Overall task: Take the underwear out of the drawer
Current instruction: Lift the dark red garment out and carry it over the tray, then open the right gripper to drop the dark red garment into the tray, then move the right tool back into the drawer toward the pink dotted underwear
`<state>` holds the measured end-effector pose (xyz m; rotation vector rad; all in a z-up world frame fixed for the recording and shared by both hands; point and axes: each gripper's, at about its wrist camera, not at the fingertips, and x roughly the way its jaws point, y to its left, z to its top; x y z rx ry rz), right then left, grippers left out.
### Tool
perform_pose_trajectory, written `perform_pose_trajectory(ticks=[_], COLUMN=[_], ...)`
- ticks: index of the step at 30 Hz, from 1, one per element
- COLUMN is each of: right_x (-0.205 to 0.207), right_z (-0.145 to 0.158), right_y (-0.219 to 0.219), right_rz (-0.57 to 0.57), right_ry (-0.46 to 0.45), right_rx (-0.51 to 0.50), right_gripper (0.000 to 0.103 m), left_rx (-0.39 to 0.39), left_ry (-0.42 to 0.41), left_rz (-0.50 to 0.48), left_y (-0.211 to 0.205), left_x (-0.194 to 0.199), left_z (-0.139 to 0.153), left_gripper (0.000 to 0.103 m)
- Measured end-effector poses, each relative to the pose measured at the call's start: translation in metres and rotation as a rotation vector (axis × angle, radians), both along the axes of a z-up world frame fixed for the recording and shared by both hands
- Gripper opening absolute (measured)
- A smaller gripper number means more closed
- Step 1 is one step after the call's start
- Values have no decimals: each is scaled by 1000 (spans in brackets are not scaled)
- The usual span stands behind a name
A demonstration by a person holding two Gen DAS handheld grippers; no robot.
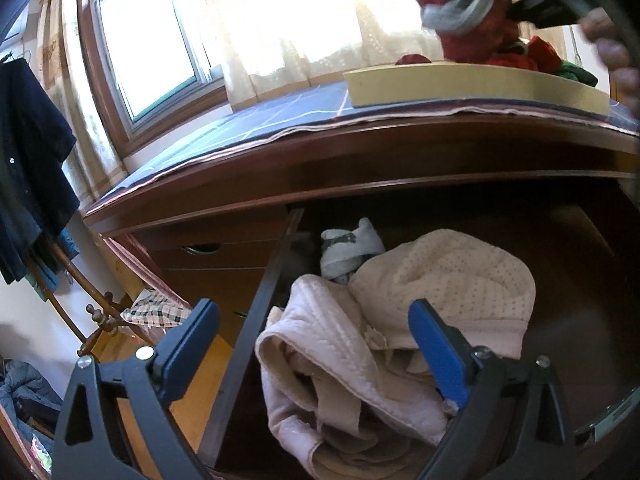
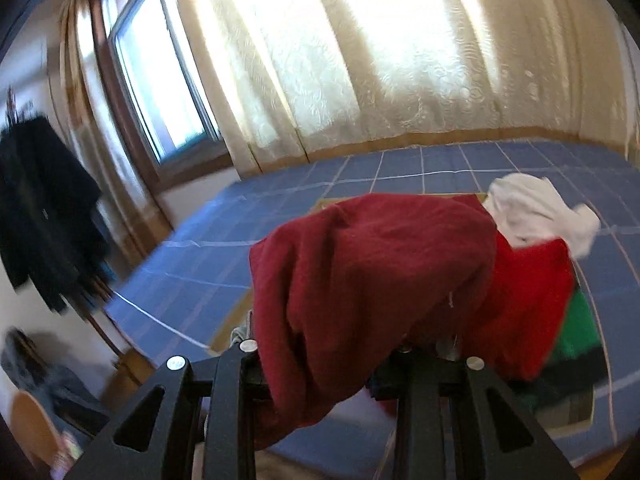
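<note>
The wooden drawer (image 1: pixel 256 312) is pulled open and holds pale pink underwear (image 1: pixel 320 372), a cream dotted garment (image 1: pixel 452 280) and a rolled white-grey piece (image 1: pixel 348 248). My left gripper (image 1: pixel 316 344) is open, its blue pads above the pink underwear. My right gripper (image 2: pixel 328 364) is shut on dark red underwear (image 2: pixel 368 276), which drapes over its fingers above the dresser top. It also shows in the left wrist view (image 1: pixel 472 12), held above a shallow cream tray (image 1: pixel 440 84).
On the blue checked cloth (image 2: pixel 280 208) lie bright red (image 2: pixel 532 288), green (image 2: pixel 576 328) and white (image 2: pixel 536 208) garments. A closed drawer (image 1: pixel 208 248) is to the left. Dark clothes (image 1: pixel 28 160) hang on a rack at far left. Curtains and a window stand behind.
</note>
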<state>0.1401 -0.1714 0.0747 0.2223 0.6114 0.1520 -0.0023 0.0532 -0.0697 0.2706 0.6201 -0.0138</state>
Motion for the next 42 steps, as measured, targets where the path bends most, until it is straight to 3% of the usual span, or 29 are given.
perform_pose_trajectory(ticks=[7, 11, 16, 20, 22, 24, 26, 30, 34, 39, 40, 42], right_x=[47, 54, 51, 38, 25, 9, -16, -69, -115, -175, -184, -192], right_z=[-43, -56, -57, -54, -48, -41, -31, -20, -27, -43, -46, -53], right_y=[-1, 13, 8, 4, -3, -9, -14, -21, -25, -21, -20, -18], right_rz=[-18, -27, -22, 1, 14, 20, 3, -15, -11, -60, -75, -107], right_ry=[121, 117, 115, 113, 97, 64, 11, -74, -95, -178, -188, -173], right_rx=[-107, -256, -245, -223, -149, -77, -23, 34, 76, 26, 11, -16], right_gripper=[31, 32, 37, 47, 54, 70, 80, 81, 82, 82, 84, 100], left_rx=[10, 14, 18, 20, 22, 26, 30, 34, 33, 38, 38, 45], left_ry=[-5, -6, -16, -29, -32, -36, -40, -42, -41, -39, -40, -48], left_rz=[0, 1, -10, -9, -8, -9, -12, -9, -6, -8, -7, -3], left_y=[-1, -2, -3, -2, -3, -3, -3, -4, -4, -4, -4, -4], left_x=[2, 2, -2, -3, -4, -4, -5, -8, -9, -9, -10, -9], left_z=[2, 2, 3, 3, 2, 2, 2, 1, 1, 1, 1, 1], left_gripper=[95, 95, 95, 95, 95, 95, 95, 95, 95, 95, 95, 95])
